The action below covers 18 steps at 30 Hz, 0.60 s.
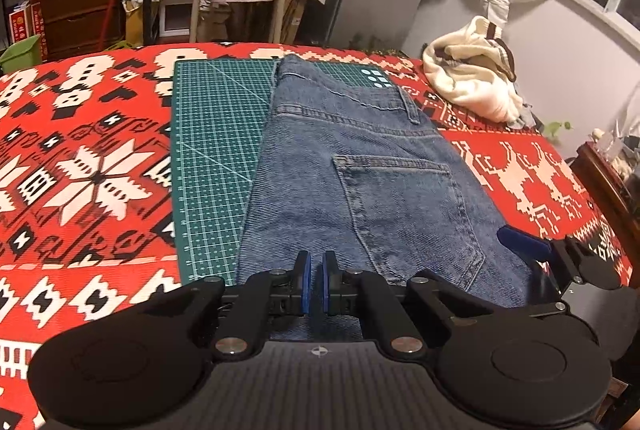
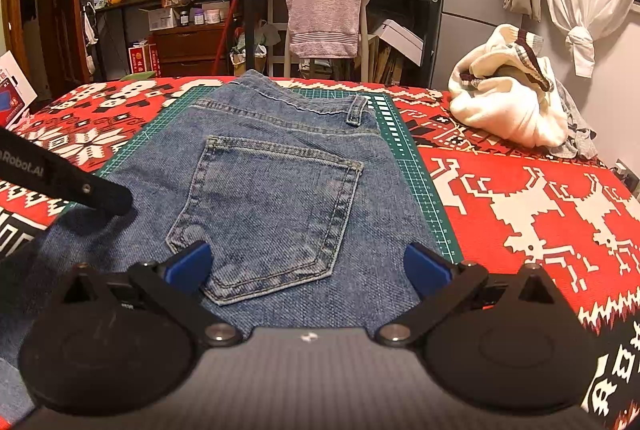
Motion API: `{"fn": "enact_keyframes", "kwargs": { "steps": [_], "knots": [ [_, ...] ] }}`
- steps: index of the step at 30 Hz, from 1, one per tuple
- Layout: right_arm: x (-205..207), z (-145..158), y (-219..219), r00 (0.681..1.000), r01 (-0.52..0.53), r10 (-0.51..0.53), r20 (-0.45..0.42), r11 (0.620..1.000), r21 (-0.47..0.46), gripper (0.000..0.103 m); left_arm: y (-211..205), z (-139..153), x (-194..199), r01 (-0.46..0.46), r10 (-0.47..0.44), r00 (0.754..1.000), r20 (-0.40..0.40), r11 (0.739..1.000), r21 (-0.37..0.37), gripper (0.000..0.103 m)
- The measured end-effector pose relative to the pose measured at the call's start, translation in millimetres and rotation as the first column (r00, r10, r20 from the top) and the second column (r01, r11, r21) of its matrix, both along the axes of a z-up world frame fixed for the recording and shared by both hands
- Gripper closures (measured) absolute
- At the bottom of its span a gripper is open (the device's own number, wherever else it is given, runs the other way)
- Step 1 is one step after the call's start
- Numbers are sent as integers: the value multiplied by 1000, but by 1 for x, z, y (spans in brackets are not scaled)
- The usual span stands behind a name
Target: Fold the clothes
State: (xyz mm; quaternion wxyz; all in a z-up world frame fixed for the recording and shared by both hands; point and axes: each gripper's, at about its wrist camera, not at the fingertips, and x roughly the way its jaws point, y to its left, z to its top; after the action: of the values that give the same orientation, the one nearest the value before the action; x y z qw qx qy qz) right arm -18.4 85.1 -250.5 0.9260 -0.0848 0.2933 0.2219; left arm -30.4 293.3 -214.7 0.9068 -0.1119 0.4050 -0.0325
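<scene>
Blue jeans (image 2: 276,190) lie folded on a green cutting mat (image 1: 216,150), back pocket (image 1: 400,214) facing up and waistband at the far end. My left gripper (image 1: 316,282) sits at the near edge of the jeans, its blue pads drawn close with a thin layer of denim pinched between them. In the right wrist view it shows only as a black arm (image 2: 80,186) over the left part of the denim. My right gripper (image 2: 306,266) hovers open above the near end of the pocket (image 2: 272,214), nothing between its pads. One of its blue fingers (image 1: 524,244) shows at the jeans' right edge.
The mat lies on a red patterned blanket (image 1: 80,170). A crumpled white garment (image 2: 508,106) sits at the far right of the blanket. Beyond the far edge stand a chair with a pink towel (image 2: 324,10), cluttered shelves and a grey fridge.
</scene>
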Motion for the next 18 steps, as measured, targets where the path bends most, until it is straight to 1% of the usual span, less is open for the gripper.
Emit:
{"fn": "enact_keyframes", "kwargs": {
  "steps": [5,8,10,13,17,18],
  "knots": [
    [1,1,-1,1000,-2,2,-9,1000,7,0,-7,-1,5,14,-14,1000,-6,1000,11,99],
    [2,3,-6,999,-24,24,-25,1000,21,0,-8,0,6,18,-18,1000,-7,1000,10,99],
    [4,6,-6,998,-44,44,-50,999,-7,0,-9,0,5,20,-20,1000,-8,1000,9,99],
    [9,10,-7,995,-52,50,-92,999,-10,0,-9,-1,4,21,-21,1000,-9,1000,2,99],
    [14,13,-14,990,-66,69,-125,997,31,0,-7,0,2,9,-9,1000,-1,1000,-18,99],
    [17,15,-17,986,-79,84,-145,996,44,0,-7,2,2,4,-4,1000,4,1000,-22,99]
  ]
}}
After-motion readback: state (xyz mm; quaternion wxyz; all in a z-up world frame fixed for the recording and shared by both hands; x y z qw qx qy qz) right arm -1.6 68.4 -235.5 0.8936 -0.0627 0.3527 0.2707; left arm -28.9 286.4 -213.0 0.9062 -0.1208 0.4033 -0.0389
